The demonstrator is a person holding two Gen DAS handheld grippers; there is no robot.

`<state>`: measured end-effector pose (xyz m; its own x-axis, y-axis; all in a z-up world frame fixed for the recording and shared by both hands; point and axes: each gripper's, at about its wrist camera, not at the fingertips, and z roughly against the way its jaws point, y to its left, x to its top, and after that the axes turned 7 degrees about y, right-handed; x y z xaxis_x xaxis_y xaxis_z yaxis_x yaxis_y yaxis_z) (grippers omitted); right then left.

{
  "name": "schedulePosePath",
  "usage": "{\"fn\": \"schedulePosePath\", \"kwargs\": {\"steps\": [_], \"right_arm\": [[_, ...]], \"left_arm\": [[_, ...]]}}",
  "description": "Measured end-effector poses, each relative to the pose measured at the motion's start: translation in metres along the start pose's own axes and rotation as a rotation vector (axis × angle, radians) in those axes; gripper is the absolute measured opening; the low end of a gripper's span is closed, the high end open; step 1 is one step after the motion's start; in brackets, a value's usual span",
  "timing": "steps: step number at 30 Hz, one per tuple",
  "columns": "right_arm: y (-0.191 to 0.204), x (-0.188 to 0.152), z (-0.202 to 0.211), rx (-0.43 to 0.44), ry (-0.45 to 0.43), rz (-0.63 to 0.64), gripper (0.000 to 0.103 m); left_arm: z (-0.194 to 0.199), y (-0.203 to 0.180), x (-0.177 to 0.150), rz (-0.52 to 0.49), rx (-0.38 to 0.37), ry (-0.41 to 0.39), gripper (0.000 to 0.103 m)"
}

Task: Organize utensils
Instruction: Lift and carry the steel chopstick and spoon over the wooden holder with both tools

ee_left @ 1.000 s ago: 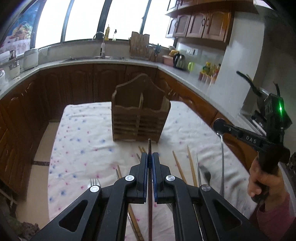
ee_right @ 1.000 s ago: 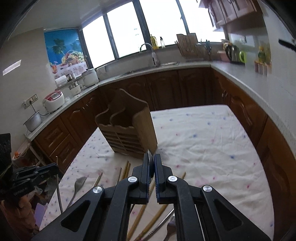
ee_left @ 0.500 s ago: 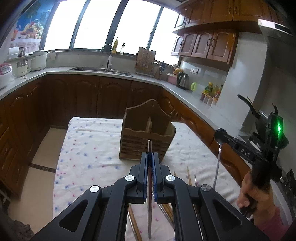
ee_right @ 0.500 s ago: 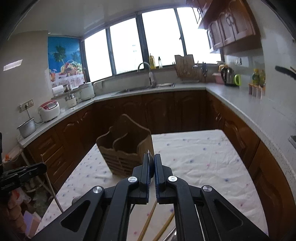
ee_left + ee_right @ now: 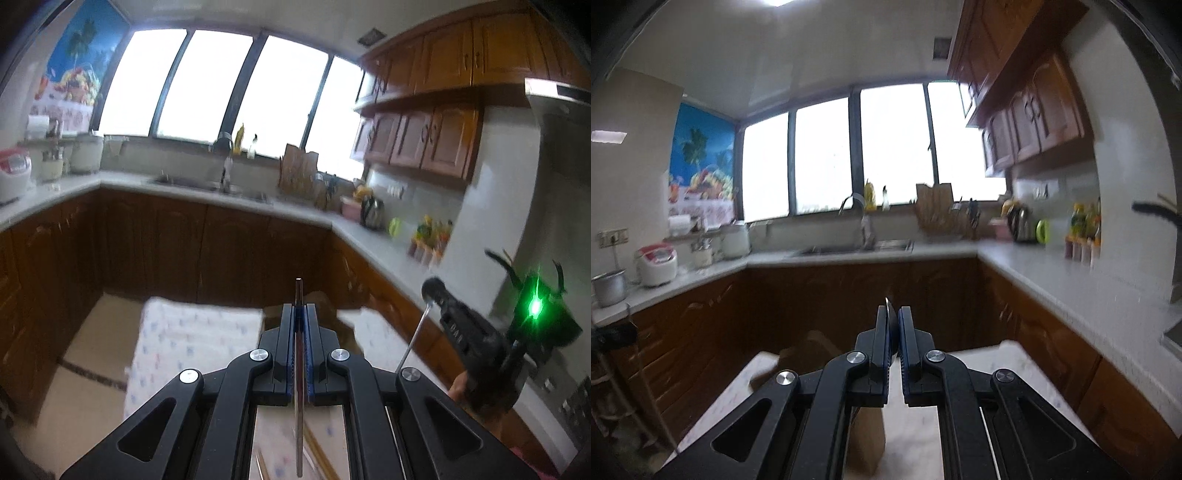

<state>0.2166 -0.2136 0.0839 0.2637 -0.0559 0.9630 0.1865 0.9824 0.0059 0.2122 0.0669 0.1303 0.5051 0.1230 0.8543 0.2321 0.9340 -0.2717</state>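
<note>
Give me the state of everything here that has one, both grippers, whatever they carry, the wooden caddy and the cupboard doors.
Left gripper: shut on a thin metal utensil.
Right gripper: shut on a long-handled utensil, business end hidden.
Caddy: upright on the cloth-covered table, mostly hidden by the grippers; contents not visible.
Chopsticks: loose on the table.
Upper cupboard doors: closed.

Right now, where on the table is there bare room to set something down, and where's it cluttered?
Bare: the spotted tablecloth left of the wooden utensil holder, out to the table's far and left edges. The cloth strip right of the holder also looks clear. Crowded: the near edge under the left gripper, where chopsticks lie loose.
</note>
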Motion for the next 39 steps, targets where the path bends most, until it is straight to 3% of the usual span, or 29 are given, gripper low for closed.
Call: {"fn": "schedulePosePath", "kwargs": {"steps": [6,11,20,25,30,39], "right_arm": [[0.018,0.019,-0.035,-0.11,-0.107,0.052,0.004],[0.031,0.012,-0.067,-0.146,-0.086,0.104,0.004],[0.038,-0.027,-0.097,-0.133,0.011,0.13,0.004],[0.034,-0.036,-0.098,-0.076,0.062,0.123,0.004],[0.026,-0.036,-0.095,-0.004,0.111,0.103,0.004],[0.008,-0.037,-0.098,0.063,0.175,0.04,0.005]], "left_arm": [[-0.031,0.005,0.035,0.009,0.047,-0.118,0.003],[-0.075,0.007,0.029,0.02,0.099,-0.19,0.003],[-0.175,0.012,-0.038,0.073,0.148,-0.157,0.002],[-0.203,0.014,-0.044,0.06,0.14,-0.113,0.003],[-0.216,0.011,-0.054,0.024,0.146,-0.085,0.004],[-0.19,0.027,-0.018,0.009,0.155,-0.053,0.006]]}}
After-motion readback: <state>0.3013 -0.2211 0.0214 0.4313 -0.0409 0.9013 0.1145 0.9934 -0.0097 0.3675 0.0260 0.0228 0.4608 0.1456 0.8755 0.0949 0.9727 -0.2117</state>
